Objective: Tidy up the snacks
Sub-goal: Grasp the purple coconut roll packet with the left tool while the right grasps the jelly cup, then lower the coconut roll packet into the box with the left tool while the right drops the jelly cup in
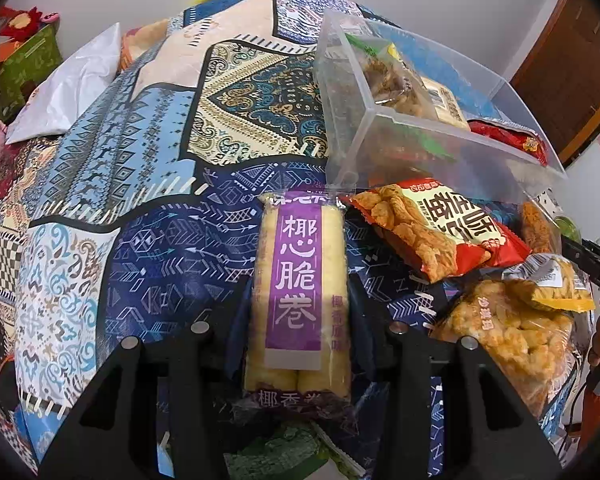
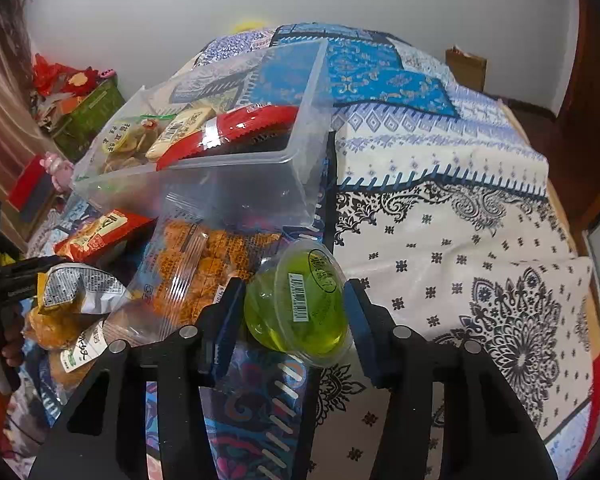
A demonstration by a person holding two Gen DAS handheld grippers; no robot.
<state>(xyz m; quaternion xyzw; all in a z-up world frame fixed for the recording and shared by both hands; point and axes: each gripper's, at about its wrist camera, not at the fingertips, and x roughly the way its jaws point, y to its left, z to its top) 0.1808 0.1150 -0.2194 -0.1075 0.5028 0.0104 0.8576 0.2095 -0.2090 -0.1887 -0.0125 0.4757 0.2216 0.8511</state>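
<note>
While the left gripper (image 1: 300, 312) clamps a purple-labelled roll pack (image 1: 298, 292) lengthwise, the right gripper (image 2: 296, 312) grips a green jelly cup (image 2: 296, 304), both low over the patchwork bedspread (image 2: 440, 240). Beyond, loose snack bags (image 1: 432, 228) lie beside a clear bin (image 2: 204, 176) holding more packets near the bed's middle.

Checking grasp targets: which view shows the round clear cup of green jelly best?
The right wrist view. There the round clear cup of green jelly sits large and unblocked between the right gripper jaws, barcode label readable. The left wrist view shows only a green sliver at its right edge, too little to identify.
</note>
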